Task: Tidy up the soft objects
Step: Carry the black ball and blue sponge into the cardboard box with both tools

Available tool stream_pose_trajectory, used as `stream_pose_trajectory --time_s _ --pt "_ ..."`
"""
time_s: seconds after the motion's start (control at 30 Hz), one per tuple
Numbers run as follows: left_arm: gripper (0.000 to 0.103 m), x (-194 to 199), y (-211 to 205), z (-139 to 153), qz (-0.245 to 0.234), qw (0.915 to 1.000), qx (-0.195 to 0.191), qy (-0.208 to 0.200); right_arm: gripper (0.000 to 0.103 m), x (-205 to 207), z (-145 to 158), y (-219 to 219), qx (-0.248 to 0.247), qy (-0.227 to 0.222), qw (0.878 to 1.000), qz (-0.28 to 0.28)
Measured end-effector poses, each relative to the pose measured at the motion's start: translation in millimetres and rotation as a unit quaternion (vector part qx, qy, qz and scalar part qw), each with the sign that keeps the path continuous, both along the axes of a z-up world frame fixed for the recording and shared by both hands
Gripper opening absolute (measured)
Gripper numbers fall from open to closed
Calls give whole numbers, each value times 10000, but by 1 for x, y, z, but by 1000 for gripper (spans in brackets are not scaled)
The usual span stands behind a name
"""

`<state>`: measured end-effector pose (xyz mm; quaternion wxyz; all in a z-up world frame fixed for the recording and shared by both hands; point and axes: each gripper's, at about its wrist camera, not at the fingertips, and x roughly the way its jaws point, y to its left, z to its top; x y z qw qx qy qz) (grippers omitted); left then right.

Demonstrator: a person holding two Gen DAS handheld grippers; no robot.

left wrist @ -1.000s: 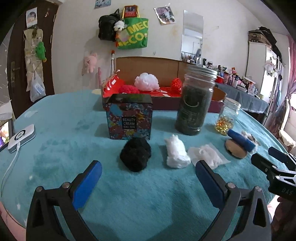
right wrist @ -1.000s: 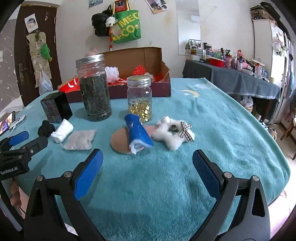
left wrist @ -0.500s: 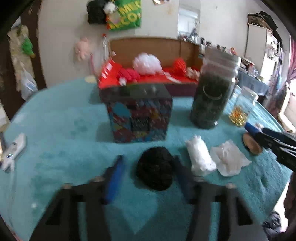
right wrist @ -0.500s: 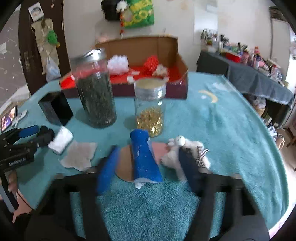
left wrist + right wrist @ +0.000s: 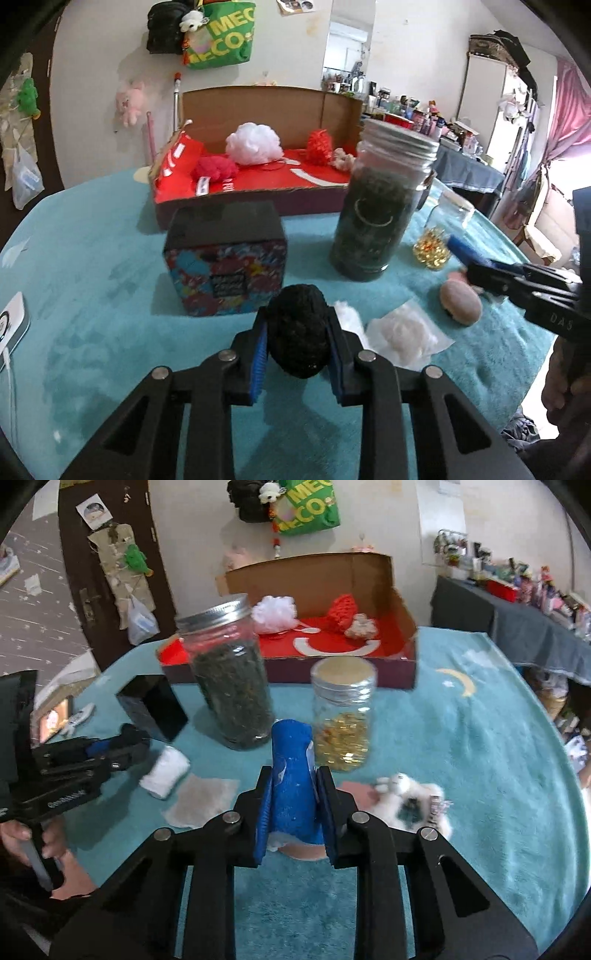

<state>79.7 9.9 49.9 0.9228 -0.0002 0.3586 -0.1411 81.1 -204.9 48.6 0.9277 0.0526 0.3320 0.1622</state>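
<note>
**Both claws closing on soft things in front of the cardboard box**

My left gripper (image 5: 297, 354) is closing, its blue pads pinching a black fuzzy pom-pom (image 5: 298, 334). My right gripper (image 5: 294, 805) is closing on a rolled blue cloth (image 5: 291, 775). Both sit nearer me than the open cardboard box with a red lining (image 5: 255, 177). The pom-pom may squash and slip out; the roll could unfurl or bump the small glass jar of gold beads (image 5: 343, 723). A teal fleece cover (image 5: 92, 258) lies under the box, cluttered shelves beyond.

Background clutter I see

Two lidded jars (image 5: 229, 672) (image 5: 341, 716) and a patterned tin (image 5: 225, 258) stand on my teal worktop (image 5: 480, 738).
</note>
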Motion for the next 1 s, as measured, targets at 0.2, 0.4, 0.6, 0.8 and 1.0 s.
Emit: stream_pose_trajectory --time_s 0.2,0.4,0.6,0.8,1.0 --pt "29 6 -9 3 -213 9998 -36 10 22 4 0 9 -16 20 9999 142" --pt "29 6 -12 3 -265 9996 -56 29 22 7 -3 12 50 88 9998 183" --pt "29 7 -12 2 -268 9996 -53 60 22 7 -3 11 34 110 9998 183" --pt "29 7 3 0 -102 9999 -70 105 22 6 -3 2 67 146 9998 128" --pt "29 7 28 -3 172 9996 -64 203 22 5 -5 -14 138 239 9996 -35"
